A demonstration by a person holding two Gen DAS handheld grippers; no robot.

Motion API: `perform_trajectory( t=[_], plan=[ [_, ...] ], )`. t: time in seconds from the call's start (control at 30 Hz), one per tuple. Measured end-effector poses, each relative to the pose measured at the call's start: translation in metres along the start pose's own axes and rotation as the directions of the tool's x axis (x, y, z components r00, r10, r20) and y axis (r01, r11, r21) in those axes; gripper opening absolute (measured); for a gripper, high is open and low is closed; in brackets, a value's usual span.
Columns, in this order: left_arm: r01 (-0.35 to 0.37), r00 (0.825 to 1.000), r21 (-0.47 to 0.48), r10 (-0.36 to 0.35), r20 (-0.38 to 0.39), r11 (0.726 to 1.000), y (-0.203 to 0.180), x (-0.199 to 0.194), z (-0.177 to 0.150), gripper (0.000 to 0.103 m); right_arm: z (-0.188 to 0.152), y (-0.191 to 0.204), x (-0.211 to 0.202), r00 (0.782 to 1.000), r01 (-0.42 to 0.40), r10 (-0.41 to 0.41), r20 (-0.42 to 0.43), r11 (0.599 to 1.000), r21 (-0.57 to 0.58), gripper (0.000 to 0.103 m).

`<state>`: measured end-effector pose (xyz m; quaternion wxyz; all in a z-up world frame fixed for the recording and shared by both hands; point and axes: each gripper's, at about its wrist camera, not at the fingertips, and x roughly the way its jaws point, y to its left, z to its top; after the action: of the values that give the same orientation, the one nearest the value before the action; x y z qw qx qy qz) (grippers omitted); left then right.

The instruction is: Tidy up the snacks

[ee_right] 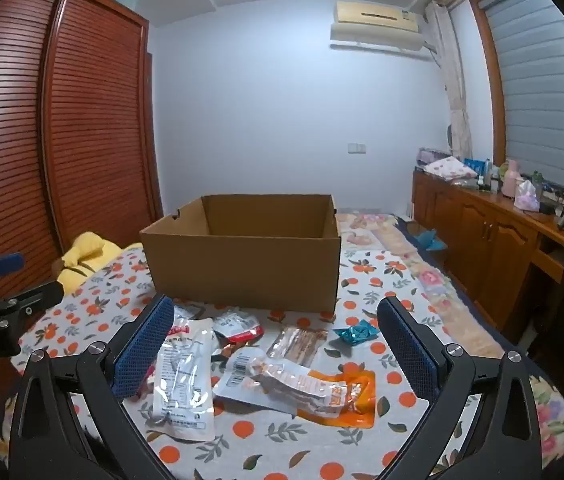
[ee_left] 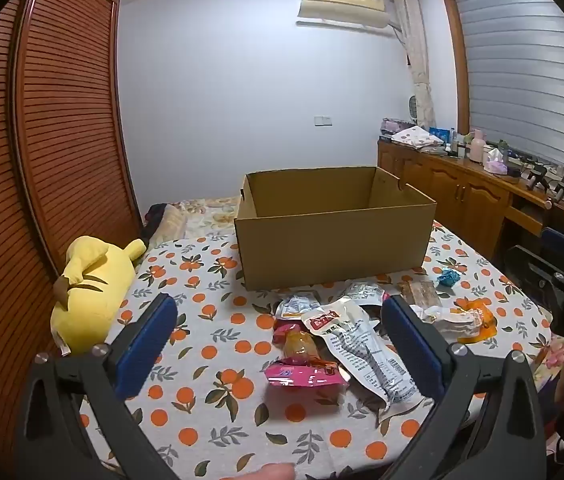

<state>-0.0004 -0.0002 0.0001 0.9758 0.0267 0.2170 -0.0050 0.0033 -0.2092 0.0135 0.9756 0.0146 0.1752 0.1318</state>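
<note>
Snack packets lying loose on the bed cover [ee_left: 210, 344], between the tongs and the cardboard box [ee_left: 333, 236]. The long white packet [ee_left: 365, 356] lies flat between the fingers of the left tongs [ee_left: 278, 332], its long axis running from its red-labelled end, nearest the box, toward the tongs. Just left of it lies a pink packet [ee_left: 305, 372], partly under a clear-wrapped amber snack [ee_left: 301, 344]. The orange packet [ee_right: 337, 392] lies flat between the fingers of the right tongs [ee_right: 276, 336], long axis crosswise to them, its barcoded white end pointing left. Beyond it, nearer the box, lie a clear packet of brown sticks [ee_right: 301, 344], angled toward the box, a red-and-white packet [ee_right: 238, 326] and a small blue wrapper [ee_right: 355, 332].

Both tongs stand wide, nothing between the pads, above the packets and apart from them.

The box stands upright beyond the snacks, top open, long side facing the tongs; the visible interior shows bare cardboard walls, the bottom being hidden by the near wall.

Left of the left tongs, a yellow plush toy [ee_left: 90, 284] lies on the bed's edge beside the slatted wardrobe [ee_left: 42, 140].
</note>
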Motion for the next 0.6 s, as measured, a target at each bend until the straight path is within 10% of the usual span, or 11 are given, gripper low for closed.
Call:
perform_trajectory(
  t=[0.6],
  plan=[
    [-0.024,1.000,-0.014,0.024,-0.012,1.000,0.0050,0.0007,-0.0054,0.103,-0.0007,-0.0017,0.0009,1.000,0.017,-0.016,-0.025,1.000,0.016,0.103]
  ],
)
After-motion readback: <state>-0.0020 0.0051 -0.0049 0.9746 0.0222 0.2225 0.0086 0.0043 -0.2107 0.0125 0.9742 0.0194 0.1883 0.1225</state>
